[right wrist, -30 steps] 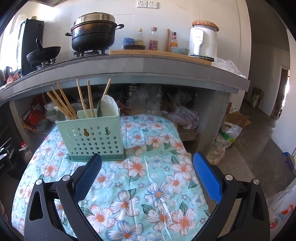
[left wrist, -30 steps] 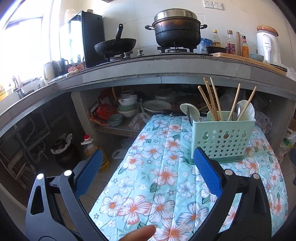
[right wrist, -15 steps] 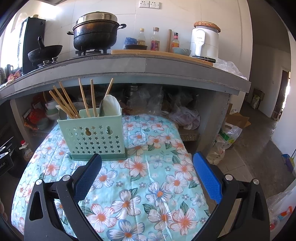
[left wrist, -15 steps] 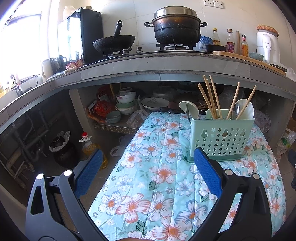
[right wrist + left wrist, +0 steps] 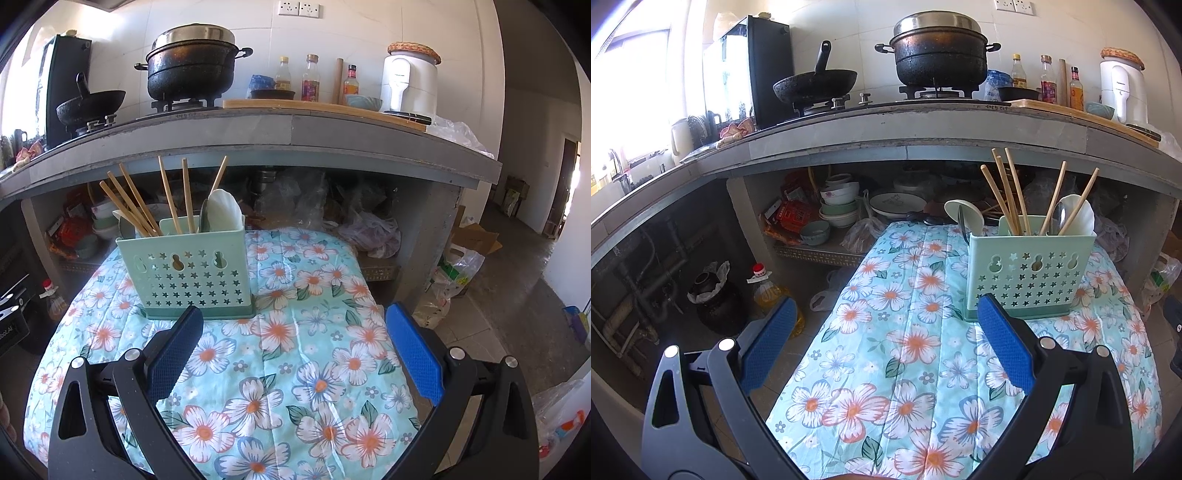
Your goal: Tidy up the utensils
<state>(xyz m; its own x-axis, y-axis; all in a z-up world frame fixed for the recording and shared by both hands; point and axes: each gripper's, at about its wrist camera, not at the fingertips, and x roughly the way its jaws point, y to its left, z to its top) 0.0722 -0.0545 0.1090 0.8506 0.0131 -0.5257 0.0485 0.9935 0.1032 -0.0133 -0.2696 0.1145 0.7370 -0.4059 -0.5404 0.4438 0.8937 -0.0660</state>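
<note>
both the left gripper [image 5: 886,339] and right gripper [image 5: 293,341] are hovering wide open and empty near the light, tippy-looking holder [image 5: 184,273], whose thin, slippery-looking chopsticks [image 5: 168,199] are probably best pinched mid-shaft.

In front of me a pale green holder [image 5: 1030,273] with star-shaped holes stands upright on the flowered cloth [image 5: 905,332]. Wooden chopsticks [image 5: 1008,192] lean out of it at angles, beside a white spoon [image 5: 1078,218] and a metal one.

Black plastic left gripper [image 5: 884,341] and right gripper [image 5: 293,341], blue textured pads [image 5: 1004,343], silver round screws.
</note>
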